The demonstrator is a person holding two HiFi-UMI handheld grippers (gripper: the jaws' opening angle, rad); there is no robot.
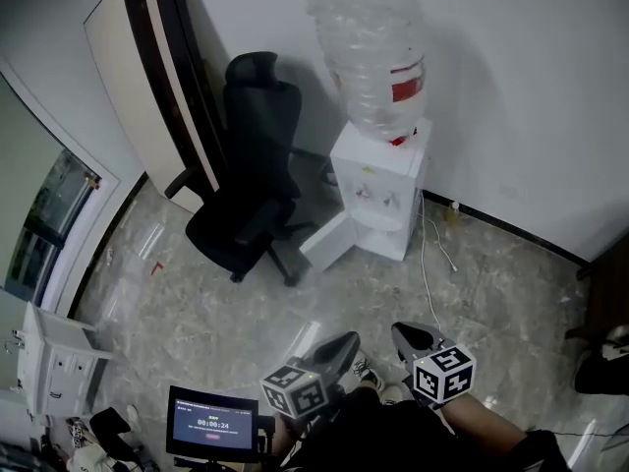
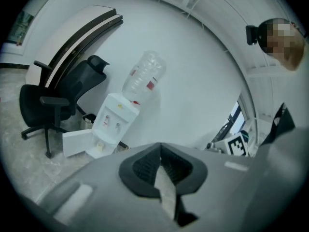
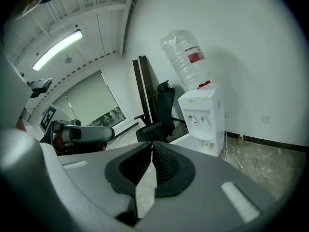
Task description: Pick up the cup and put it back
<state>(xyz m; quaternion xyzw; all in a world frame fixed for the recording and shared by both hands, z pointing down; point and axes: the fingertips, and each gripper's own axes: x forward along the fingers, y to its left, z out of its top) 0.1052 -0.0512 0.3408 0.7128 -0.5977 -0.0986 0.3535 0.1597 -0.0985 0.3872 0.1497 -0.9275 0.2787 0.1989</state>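
A white water dispenser [image 1: 378, 190] with a clear upturned bottle [image 1: 373, 62] stands against the wall. Its lower door [image 1: 329, 239] hangs open. A small pale cup-like thing [image 2: 99, 147] sits in the open lower compartment, also seen in the right gripper view [image 3: 206, 145]; it is too small to tell more. My left gripper [image 1: 346, 340] and right gripper [image 1: 408, 330] are low in the head view, side by side, well short of the dispenser. The left gripper [image 2: 160, 149] is shut with nothing in it. The right gripper [image 3: 152, 146] is shut and empty too.
A black office chair [image 1: 246, 165] stands left of the dispenser, beside boards [image 1: 147, 77] leaning on the wall. A cable [image 1: 428, 264] trails over the marble floor to the right. A small screen [image 1: 211, 423] and a white cabinet [image 1: 54, 357] are at lower left.
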